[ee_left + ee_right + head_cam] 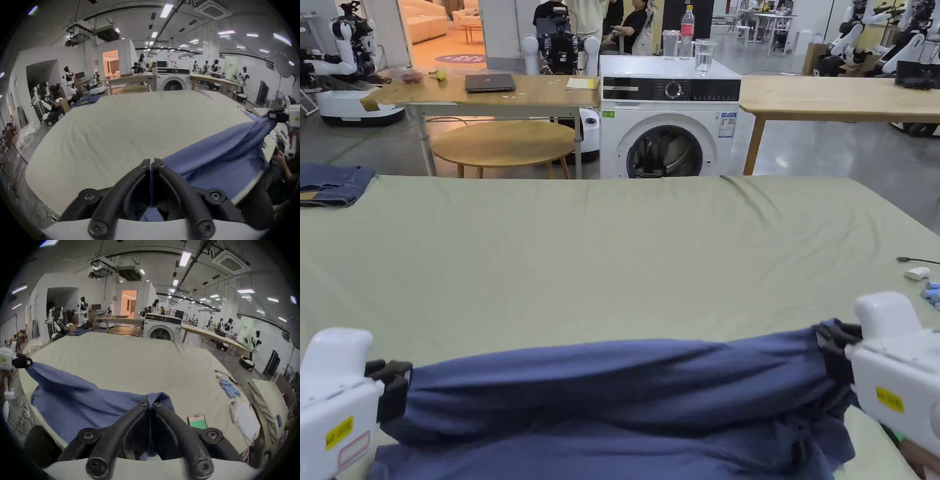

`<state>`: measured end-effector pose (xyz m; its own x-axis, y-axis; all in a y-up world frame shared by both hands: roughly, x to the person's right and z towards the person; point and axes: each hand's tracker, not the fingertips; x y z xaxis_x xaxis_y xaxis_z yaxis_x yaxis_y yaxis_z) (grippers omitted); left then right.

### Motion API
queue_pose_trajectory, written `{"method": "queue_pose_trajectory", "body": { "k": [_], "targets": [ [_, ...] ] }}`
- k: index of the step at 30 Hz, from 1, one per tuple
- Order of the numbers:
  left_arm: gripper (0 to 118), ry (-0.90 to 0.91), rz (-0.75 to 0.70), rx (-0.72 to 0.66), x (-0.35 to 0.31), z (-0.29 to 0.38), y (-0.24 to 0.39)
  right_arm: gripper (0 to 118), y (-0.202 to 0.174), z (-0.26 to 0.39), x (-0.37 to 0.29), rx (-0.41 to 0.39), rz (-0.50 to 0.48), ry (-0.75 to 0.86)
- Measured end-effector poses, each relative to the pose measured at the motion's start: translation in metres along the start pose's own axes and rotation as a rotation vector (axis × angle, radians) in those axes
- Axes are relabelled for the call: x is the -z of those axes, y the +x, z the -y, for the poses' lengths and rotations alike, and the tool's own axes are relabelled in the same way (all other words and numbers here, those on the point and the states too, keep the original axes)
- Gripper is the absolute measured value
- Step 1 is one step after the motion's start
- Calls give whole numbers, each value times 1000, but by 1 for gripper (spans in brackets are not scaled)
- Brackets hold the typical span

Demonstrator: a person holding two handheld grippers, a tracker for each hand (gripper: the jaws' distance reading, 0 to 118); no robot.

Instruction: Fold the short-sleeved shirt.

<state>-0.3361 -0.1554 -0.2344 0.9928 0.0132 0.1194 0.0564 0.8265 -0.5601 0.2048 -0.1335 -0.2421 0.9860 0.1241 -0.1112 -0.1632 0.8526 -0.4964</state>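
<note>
Blue fabric of the short-sleeved shirt hangs stretched between both grippers, at 6 o'clock of the green-covered table — its lower part lies on the cover. The left gripper has its jaws closed on one end of the shirt, the right gripper on the other end. A washing machine stands at 12 o'clock.
</note>
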Motion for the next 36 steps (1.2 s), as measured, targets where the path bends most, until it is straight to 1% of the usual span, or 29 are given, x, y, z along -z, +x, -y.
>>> {"method": "queue_pose_trajectory", "body": {
  "k": [2,4,5,6,7,8,9,10,12,13,15,17,18,19,20,21,22,23,25,26,27,28,29,31,32,33,35,36],
  "targets": [
    [0,-64,-45,-33,-6,39,-6,0,-3,45,-10,-23,2,-51],
    [1,-132,-76,-88,-2,77,-14,0,-7,90,-13,19,-17,-122],
    [14,-166,-75,-113,2,91,-15,1,-7,107,-9,60,-34,-153],
    [46,-183,-85,-124,6,100,-14,17,-8,121,-6,91,-41,-186],
    [76,-192,-91,-119,8,107,-11,46,-9,131,-3,117,-42,-222],
    [99,-179,-95,-108,10,112,-8,82,-9,134,-2,129,-41,-217],
    [110,-168,-97,-83,5,110,-2,111,-9,135,-4,132,-35,-202],
    [110,-150,-110,-60,9,108,0,113,-10,130,-9,137,-26,-182],
    [110,-70,-113,-55,-2,89,12,112,-15,110,-23,151,-45,-100],
    [110,-11,-132,-40,-8,75,21,112,-19,90,-30,144,-62,-50],
    [110,99,-156,14,-15,41,48,112,-34,58,-38,132,-55,76],
    [110,169,-78,-7,-14,8,72,112,-56,25,-38,125,-56,151],
    [110,178,-69,-11,-12,-5,85,112,-66,13,-37,124,-53,191],
    [108,186,-79,-5,-9,-17,97,112,-76,4,-35,120,-36,224],
    [97,208,-101,25,-7,-25,109,107,-85,-4,-31,118,-29,239],
    [58,232,-109,49,-6,-30,118,77,-93,-7,-27,118,-36,227],
    [17,238,-114,79,-3,-31,128,26,-99,-9,-21,117,-28,222],
    [0,219,-118,100,0,-31,133,0,-103,-9,-18,115,-7,217],
    [0,189,-141,107,4,-29,138,0,-109,-5,-11,111,37,216],
    [0,184,-141,90,5,-27,137,0,-112,-6,-8,98,68,181],
    [0,179,-123,70,5,-25,134,0,-109,-5,-8,116,46,208],
    [0,157,-97,54,5,-24,130,0,-106,-6,-8,139,-11,201],
    [0,159,-107,61,4,-22,128,0,-107,-4,-9,144,-23,194],
    [0,157,-133,69,3,-17,115,0,-110,-6,-8,106,8,203],
    [0,150,-132,39,2,-13,100,0,-111,-6,-8,98,6,200],
    [27,145,-126,-14,0,-8,85,0,-112,-6,-8,97,-5,194],
    [99,97,-149,-106,-1,7,47,0,-115,-7,-6,96,-16,187],
    [118,72,-130,-164,0,17,26,0,-117,-7,-4,91,-17,185]
  ]
}}
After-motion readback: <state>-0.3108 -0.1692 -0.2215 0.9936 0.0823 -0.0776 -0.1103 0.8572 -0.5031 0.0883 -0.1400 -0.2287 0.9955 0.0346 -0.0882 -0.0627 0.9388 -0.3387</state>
